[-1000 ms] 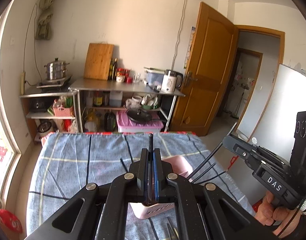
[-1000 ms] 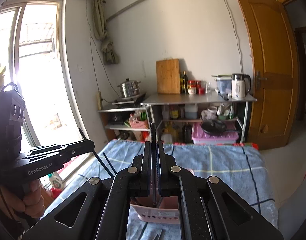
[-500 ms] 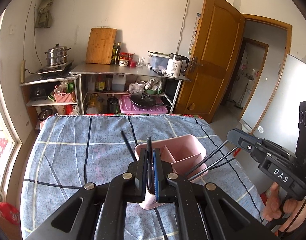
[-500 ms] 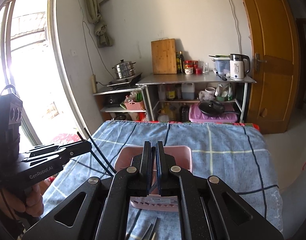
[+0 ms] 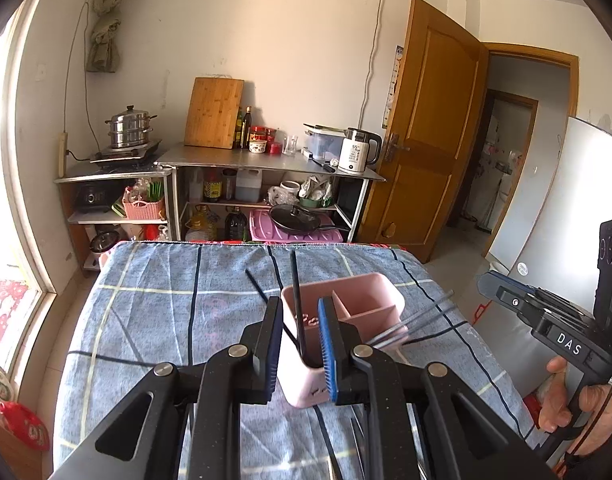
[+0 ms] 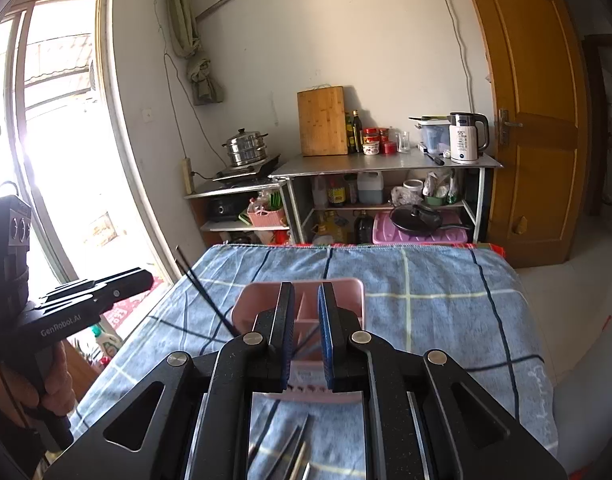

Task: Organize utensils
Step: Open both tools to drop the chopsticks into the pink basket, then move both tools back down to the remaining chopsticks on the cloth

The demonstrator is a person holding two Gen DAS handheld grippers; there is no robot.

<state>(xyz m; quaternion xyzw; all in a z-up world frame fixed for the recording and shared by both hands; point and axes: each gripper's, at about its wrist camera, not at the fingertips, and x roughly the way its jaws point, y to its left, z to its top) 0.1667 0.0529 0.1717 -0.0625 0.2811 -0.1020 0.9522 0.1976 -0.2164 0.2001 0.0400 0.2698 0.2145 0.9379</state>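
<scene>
A pink divided holder (image 5: 370, 300) stands on the blue checked cloth. My left gripper (image 5: 299, 318) hovers over its left compartment with jaws opening. Black chopsticks (image 5: 295, 296) stand in that compartment between the pads, touching neither. In the right wrist view my right gripper (image 6: 306, 308) is over the same holder (image 6: 346, 288), its jaws opening too, with a dark chopstick (image 6: 310, 339) loose in the gap. Blurred chopsticks (image 5: 418, 320) lean from the right gripper (image 5: 490, 286) toward the holder. The left gripper (image 6: 143, 278) shows at the left, with its chopsticks (image 6: 201, 288) beside it.
Several loose utensils (image 6: 289, 452) lie on the cloth near me. Behind the table stand metal shelves (image 5: 265, 160) with a kettle, a cutting board and a steamer pot. A window is on the left, a wooden door (image 5: 426, 140) and a white fridge (image 5: 554, 208) on the right.
Both grippers tipped and sank toward the pink holder. Their jaws, shut on black chopsticks before, have parted, and the chopsticks now sit loose in the holder.
</scene>
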